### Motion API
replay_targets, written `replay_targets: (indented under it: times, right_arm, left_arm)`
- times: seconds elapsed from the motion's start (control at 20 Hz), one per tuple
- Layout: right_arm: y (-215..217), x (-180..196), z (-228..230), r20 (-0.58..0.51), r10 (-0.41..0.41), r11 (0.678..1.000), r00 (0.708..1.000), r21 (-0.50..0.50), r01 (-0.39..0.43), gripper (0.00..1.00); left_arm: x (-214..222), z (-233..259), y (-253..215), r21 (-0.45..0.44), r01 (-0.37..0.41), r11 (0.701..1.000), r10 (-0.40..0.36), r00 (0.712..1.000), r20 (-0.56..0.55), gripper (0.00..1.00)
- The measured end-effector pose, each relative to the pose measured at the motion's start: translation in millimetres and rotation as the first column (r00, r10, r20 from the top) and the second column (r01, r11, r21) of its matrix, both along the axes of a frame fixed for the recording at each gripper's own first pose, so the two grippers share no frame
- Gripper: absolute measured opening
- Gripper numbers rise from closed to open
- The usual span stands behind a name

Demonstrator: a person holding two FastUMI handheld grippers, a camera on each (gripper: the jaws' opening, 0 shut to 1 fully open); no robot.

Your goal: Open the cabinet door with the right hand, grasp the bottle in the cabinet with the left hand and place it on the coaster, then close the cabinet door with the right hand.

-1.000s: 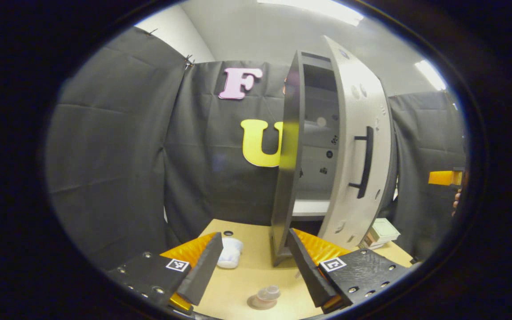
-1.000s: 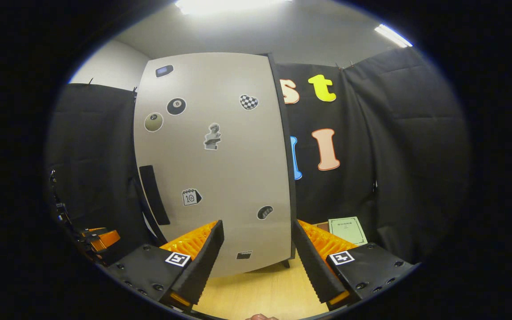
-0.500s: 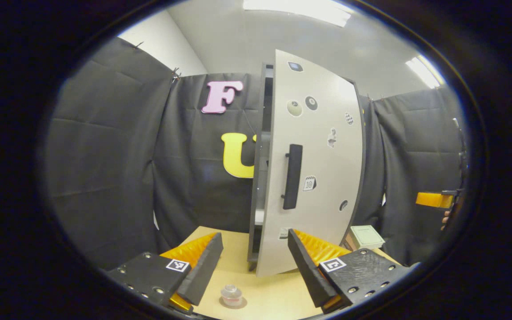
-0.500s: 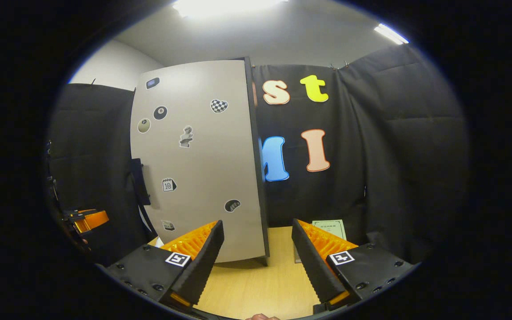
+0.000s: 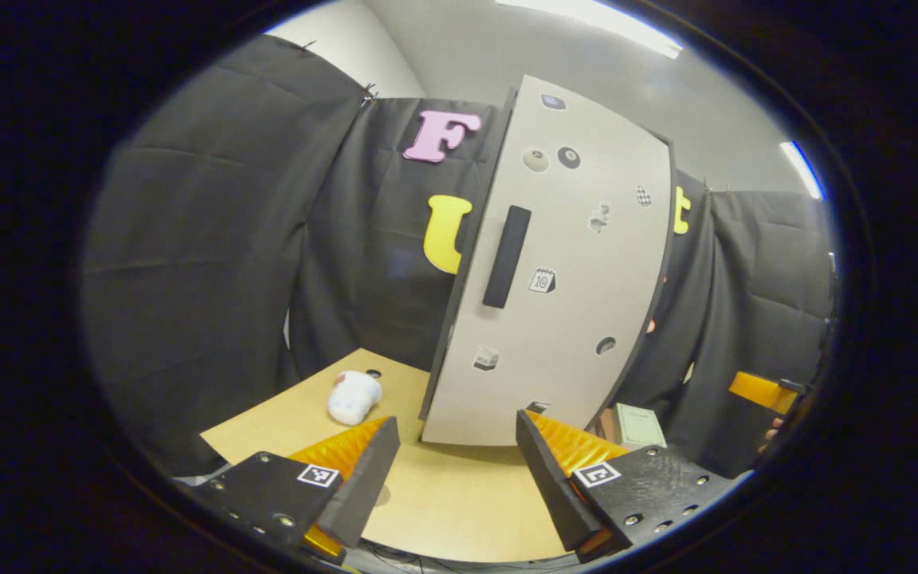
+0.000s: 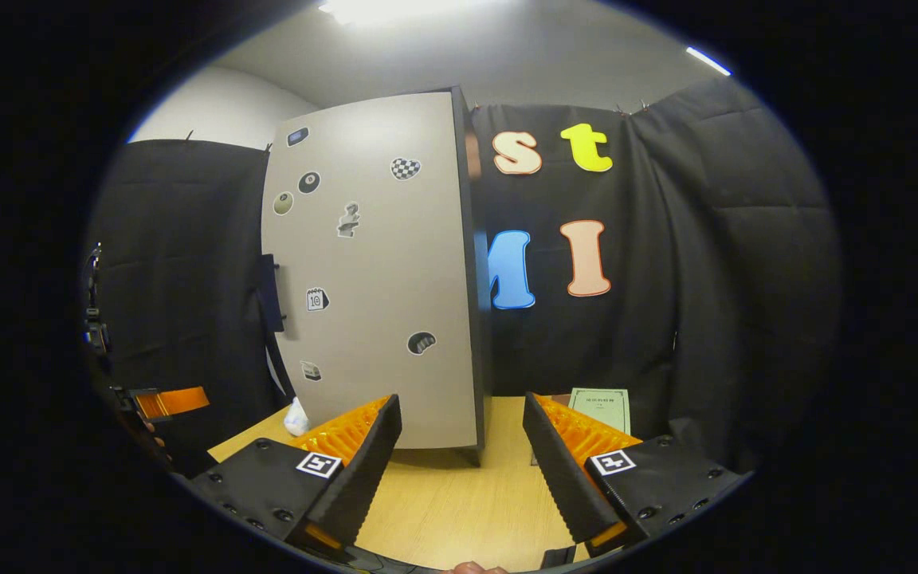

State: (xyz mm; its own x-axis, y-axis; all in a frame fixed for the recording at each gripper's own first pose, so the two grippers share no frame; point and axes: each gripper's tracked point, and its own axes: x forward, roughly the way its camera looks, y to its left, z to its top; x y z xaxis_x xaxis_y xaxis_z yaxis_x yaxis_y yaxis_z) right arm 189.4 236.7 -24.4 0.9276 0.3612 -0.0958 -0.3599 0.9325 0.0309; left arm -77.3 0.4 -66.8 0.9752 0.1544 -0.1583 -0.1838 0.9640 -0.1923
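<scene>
Cabinet door (image 5: 562,263): a flat, pale-grey panel with a dark edge, dotted with small stickers. It sits flush against the cabinet body, so the closing step looks done.
Door handle (image 5: 506,256): a dark vertical bar near the door's left edge, standing proud of the panel; nothing grips it.
Left gripper (image 5: 453,478): fingers spread wide with nothing between them, held back from the cabinet above the table; judged to be idle, its part finished.
Right gripper (image 6: 461,470): fingers likewise parted and empty, facing the door's lower half but clear of it. The left gripper view catches it far off at the right (image 5: 762,388), with a hand behind it.
Finger pads (image 6: 582,426): ridged inner faces on wedge-shaped fingers, with small square markers on the flat housings.
Bottle: cannot be made out; the strip of table nearest the left gripper is hidden behind its fingers, so the bottle's and the coaster's places cannot be told.
Table (image 6: 459,510): smooth light wood-grain top carrying the cabinet.
White object (image 5: 353,396): a soft-looking, rounded lump lying left of the cabinet.
Booklet (image 6: 600,408): a thin pale-green rectangle lying flat to the right of the cabinet.
</scene>
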Motion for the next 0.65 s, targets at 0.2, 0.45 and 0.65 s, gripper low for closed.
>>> replay_targets:
  times: [0.2,0.45,0.65]
  right_arm:
    - [6.7,4.5,-9.9,-0.037,0.012,0.999,0.999,0.042,-0.010,0.97]
    - [10.9,7.6,-24.6,-0.052,-0.009,0.999,0.999,0.032,0.011,0.98]
    - [19.9,9.6,-36.2,-0.056,-0.029,0.999,0.998,0.019,0.030,0.97]
  left_arm:
    - [4.4,18.2,5.3,0.013,-0.003,1.000,0.003,0.999,0.039,0.89]
    - [40.3,29.6,0.5,0.046,0.063,0.997,-0.067,0.995,0.077,0.89]
    - [67.6,47.6,6.0,0.109,0.113,0.988,-0.125,0.985,0.116,0.90]
